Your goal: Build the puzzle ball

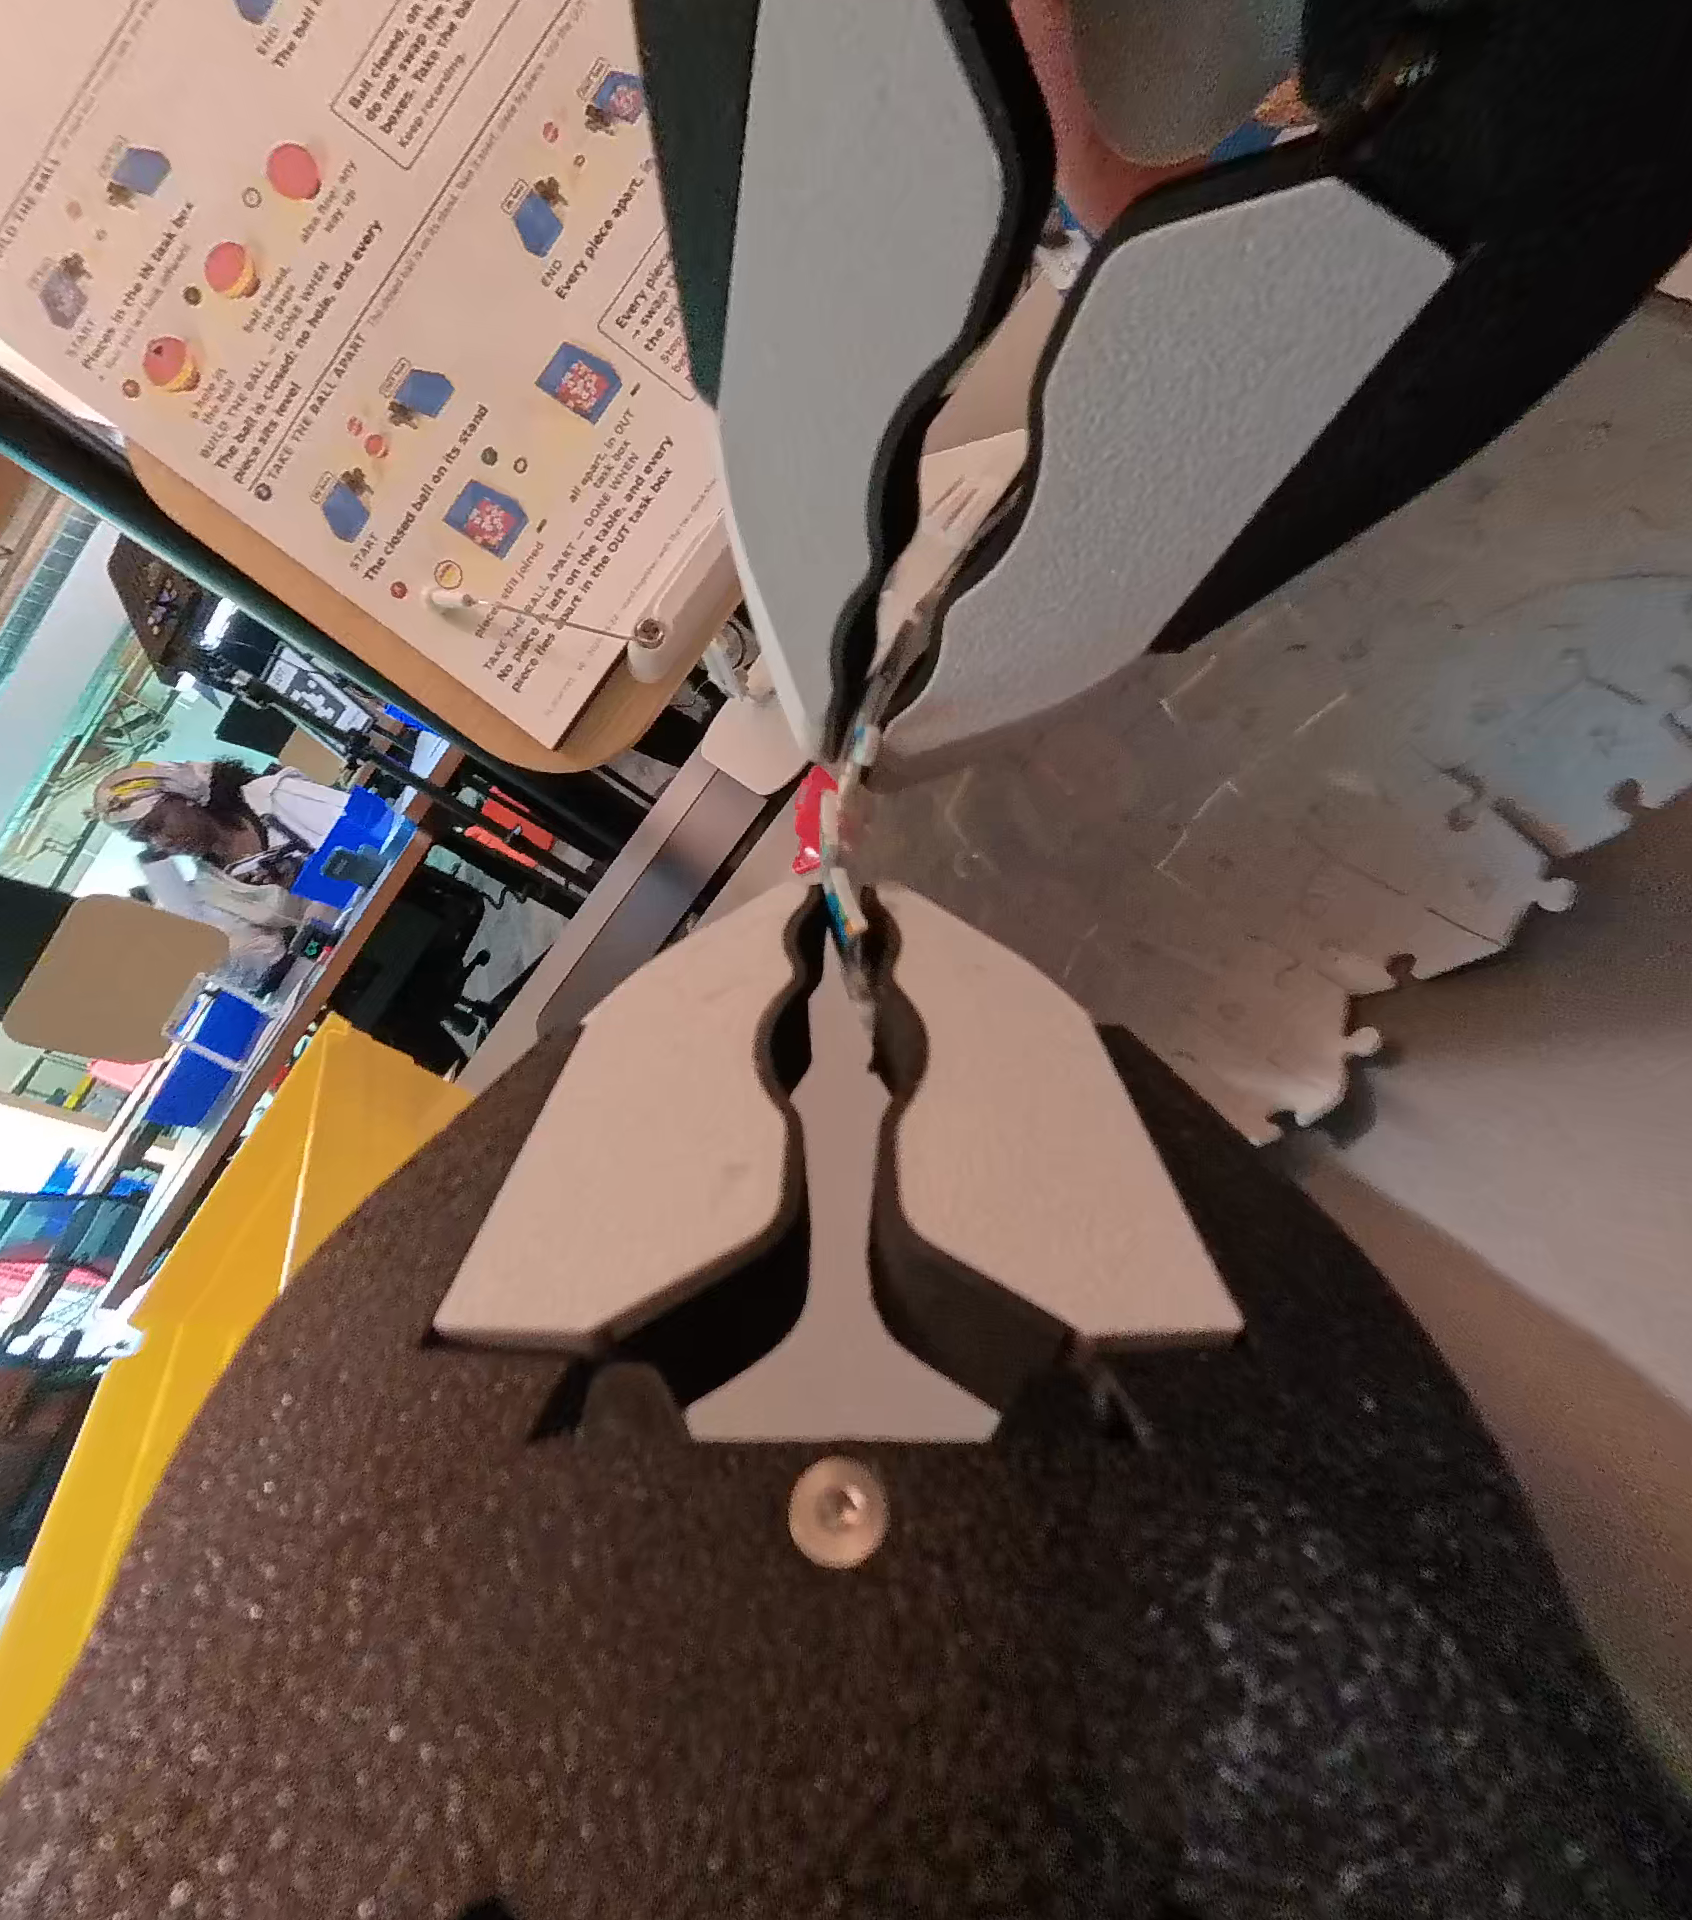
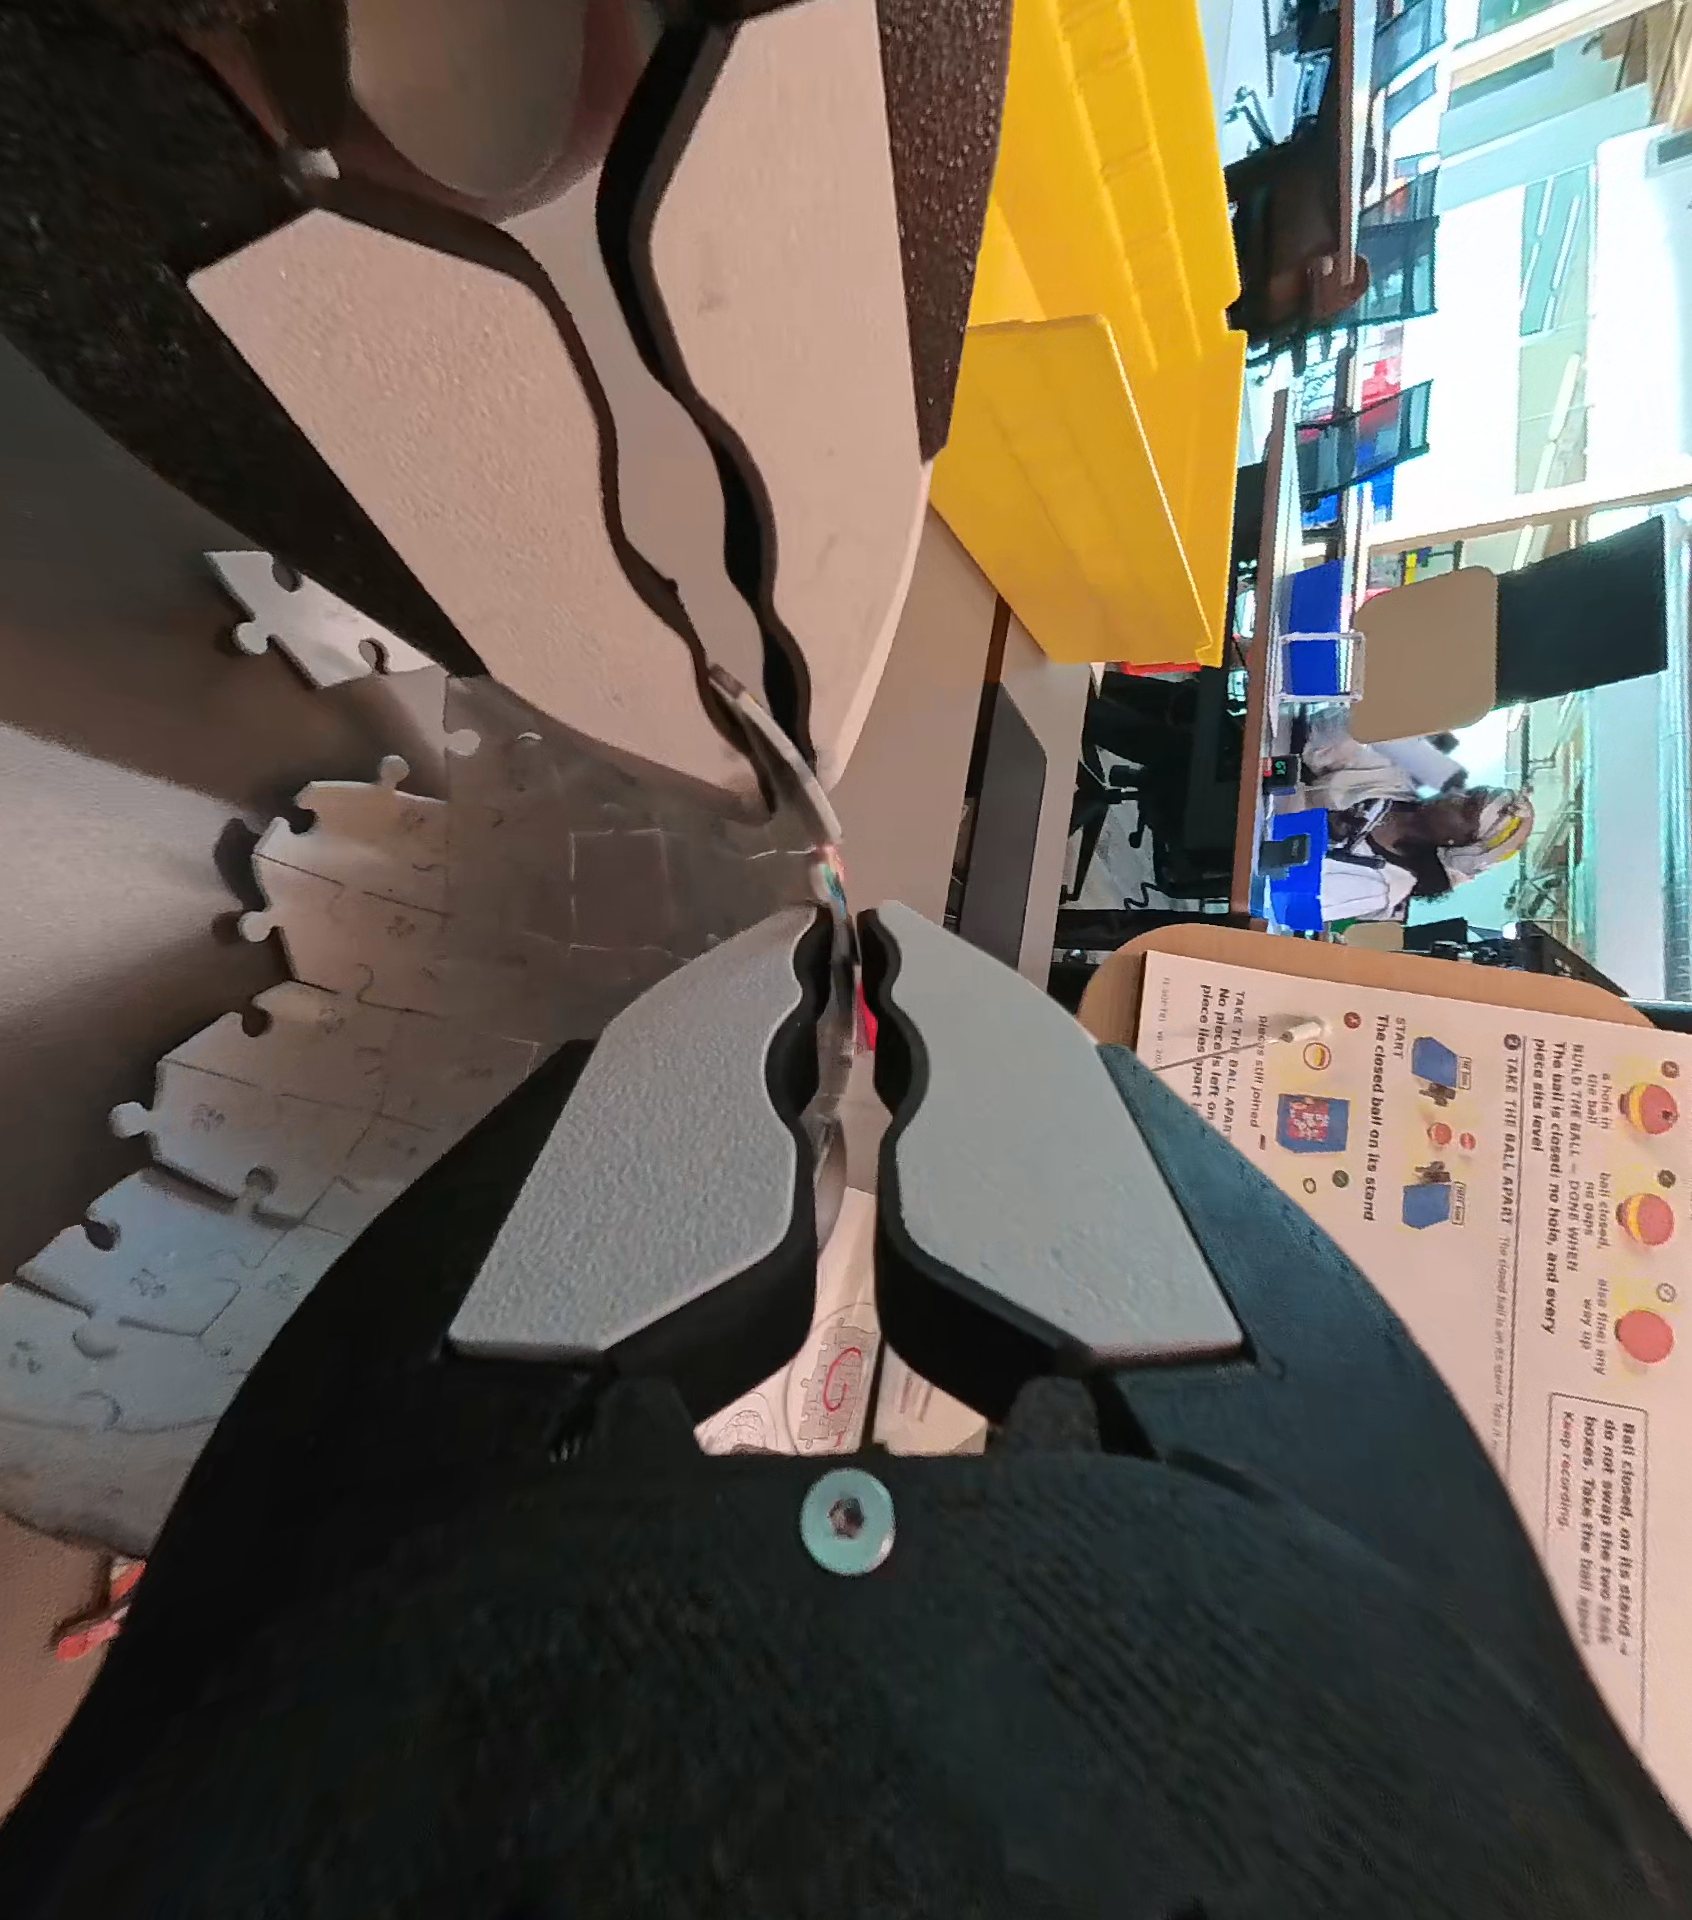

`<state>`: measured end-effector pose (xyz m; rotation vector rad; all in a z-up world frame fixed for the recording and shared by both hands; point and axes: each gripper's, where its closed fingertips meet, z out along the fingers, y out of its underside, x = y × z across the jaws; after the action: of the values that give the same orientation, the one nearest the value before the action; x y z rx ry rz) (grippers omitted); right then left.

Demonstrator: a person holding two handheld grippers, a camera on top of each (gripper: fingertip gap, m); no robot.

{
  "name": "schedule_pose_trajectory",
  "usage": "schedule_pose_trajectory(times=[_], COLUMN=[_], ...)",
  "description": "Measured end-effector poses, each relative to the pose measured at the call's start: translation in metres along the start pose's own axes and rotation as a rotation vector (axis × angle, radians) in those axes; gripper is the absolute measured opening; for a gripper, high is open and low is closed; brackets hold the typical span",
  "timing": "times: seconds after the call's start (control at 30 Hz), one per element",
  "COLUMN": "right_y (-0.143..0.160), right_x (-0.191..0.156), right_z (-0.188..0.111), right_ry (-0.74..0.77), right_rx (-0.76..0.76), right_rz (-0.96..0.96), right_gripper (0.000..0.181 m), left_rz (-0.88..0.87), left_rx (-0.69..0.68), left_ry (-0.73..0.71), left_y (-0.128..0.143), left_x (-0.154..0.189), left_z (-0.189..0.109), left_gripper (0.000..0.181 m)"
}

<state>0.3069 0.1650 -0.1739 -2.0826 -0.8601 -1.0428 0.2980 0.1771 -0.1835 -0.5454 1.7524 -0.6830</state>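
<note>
Grey curved shell of joined puzzle pieces (image 1: 1341,831) is the partly built ball, inner side facing both cameras, held up in the air rather than resting on the worktop.

Left gripper (image 1: 847,914): jaws nearly shut, pinching the shell's edge; a sliver of printed red/blue face shows at the tips. Right gripper (image 2: 847,935): jaws likewise almost closed on the same edge, tips meeting the left's from the opposite side.

My read: both pinch one seam, tip to tip, so one side braces while the other presses a tab home. Can't tell whether a loose piece is between them or the seam is already seated.

Shell's far rim is ragged, tabs exposed, so plenty left to add.

Yellow bin (image 2: 1112,436) sits behind, instruction sheet (image 1: 385,343) on a board alongside.
</note>
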Motion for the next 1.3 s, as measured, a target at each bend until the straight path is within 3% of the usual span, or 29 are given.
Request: schedule_pose_trajectory(times=[0.13, 0.47, 1.3], right_y=[-0.002, -0.005, 0.0], right_x=[0.001, 0.001, 0.006], right_z=[-0.002, -0.005, -0.009], right_ry=[-0.002, -0.014, 0.024], right_rx=[0.029, 0.06, 0.07], right_rz=[0.023, 0.056, 0.137], right_gripper=[0.005, 0.008, 0.005], left_rz=[-0.01, 0.076, 0.103], left_rx=[-0.027, -0.02, 0.052], left_ry=[0.073, 0.069, 0.003], left_y=[0.004, -0.007, -0.016], left_x=[0.008, 0.002, -0.003], left_z=[0.006, 0.02, 0.019], left_gripper=[0.029, 0.008, 0.007])
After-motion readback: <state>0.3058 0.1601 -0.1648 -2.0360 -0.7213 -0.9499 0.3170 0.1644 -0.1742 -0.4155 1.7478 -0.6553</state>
